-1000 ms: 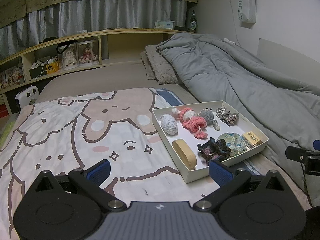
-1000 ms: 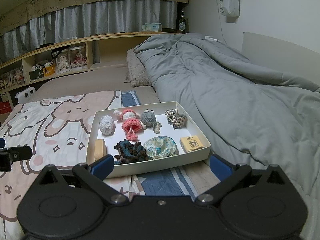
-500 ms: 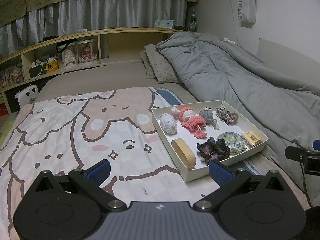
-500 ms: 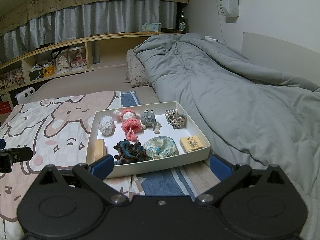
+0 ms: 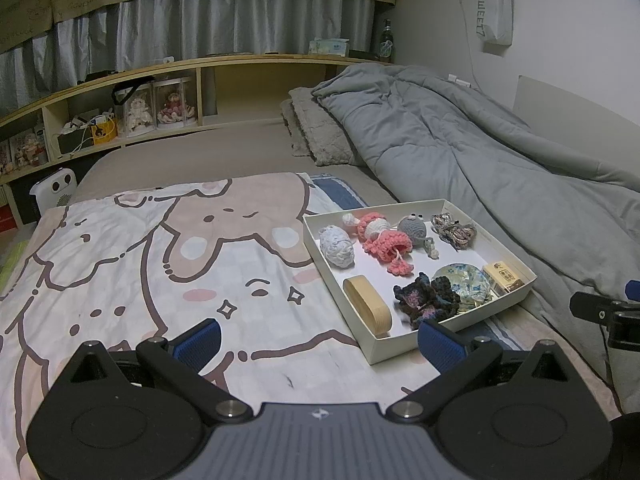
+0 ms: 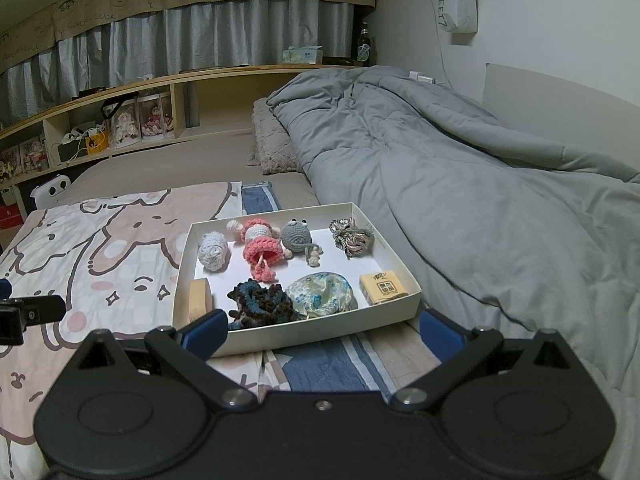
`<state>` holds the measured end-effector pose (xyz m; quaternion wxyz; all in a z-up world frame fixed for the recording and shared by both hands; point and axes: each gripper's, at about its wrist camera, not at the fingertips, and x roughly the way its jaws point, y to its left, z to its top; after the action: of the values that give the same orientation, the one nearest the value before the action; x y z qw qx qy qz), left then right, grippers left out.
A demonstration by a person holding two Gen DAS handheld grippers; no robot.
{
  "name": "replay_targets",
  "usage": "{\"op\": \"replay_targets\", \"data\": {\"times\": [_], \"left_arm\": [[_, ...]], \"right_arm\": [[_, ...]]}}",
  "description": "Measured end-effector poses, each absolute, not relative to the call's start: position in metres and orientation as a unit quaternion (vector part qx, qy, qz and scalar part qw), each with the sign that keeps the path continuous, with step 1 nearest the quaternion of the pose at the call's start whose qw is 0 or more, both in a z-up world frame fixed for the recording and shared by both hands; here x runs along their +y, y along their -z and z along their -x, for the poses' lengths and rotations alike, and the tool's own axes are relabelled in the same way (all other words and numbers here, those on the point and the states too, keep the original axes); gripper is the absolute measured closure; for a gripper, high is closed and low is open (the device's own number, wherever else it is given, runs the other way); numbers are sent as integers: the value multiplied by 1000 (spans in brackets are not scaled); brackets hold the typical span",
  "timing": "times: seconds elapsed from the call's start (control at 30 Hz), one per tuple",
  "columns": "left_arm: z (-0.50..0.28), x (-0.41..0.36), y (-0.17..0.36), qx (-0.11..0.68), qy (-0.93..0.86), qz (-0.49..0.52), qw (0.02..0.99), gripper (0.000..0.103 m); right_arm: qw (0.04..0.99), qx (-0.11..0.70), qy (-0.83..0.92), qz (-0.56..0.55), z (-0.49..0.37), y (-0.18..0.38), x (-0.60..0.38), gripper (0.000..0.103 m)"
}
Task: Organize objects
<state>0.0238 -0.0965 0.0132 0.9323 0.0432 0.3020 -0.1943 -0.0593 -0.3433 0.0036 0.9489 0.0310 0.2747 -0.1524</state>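
A white tray [image 6: 404, 264] lies on the bed and shows in the left wrist view [image 5: 516, 266] too. It holds a white yarn ball [image 6: 213, 251], a pink crochet doll [image 6: 262, 246], a grey crochet creature [image 6: 296, 235], a tangled cord bundle [image 6: 352, 237], a wooden oval [image 6: 199, 295], a dark scrunchie [image 6: 260, 303], a floral pouch [image 6: 322, 294] and a small yellow box [image 6: 383, 287]. My right gripper [image 6: 322, 330] is open and empty just in front of the tray. My left gripper [image 5: 319, 342] is open and empty, left of the tray's near corner.
A cartoon-print blanket [image 5: 140, 264] covers the bed's left side. A grey duvet [image 6: 460, 184] is piled on the right, against the wall. A pillow [image 5: 316, 132] lies behind. Shelves [image 5: 120, 116] with dolls run along the back.
Nothing has visibly changed; both grippers stay open and nearly still.
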Motion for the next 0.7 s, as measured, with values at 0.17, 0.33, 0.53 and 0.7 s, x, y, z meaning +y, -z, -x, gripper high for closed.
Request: {"op": "replay_targets", "data": {"times": [0.17,0.33,0.53,0.7], "left_arm": [[-24,-96,-13,303,194,-44,932,0],[-25,-95,-13,304,194,-43,932,0],[-25,-95,-13,304,195,-44,931,0],[-25,-95,-13,305,195,-43,931,0]], "right_arm": [[949,275,152,-32,59,-4,-343,0],[949,275,152,-32,59,-3,-344,0],[949,275,152,-35,60,-5,-344,0],[949,275,152,-34,59,-5,-345,0]]}}
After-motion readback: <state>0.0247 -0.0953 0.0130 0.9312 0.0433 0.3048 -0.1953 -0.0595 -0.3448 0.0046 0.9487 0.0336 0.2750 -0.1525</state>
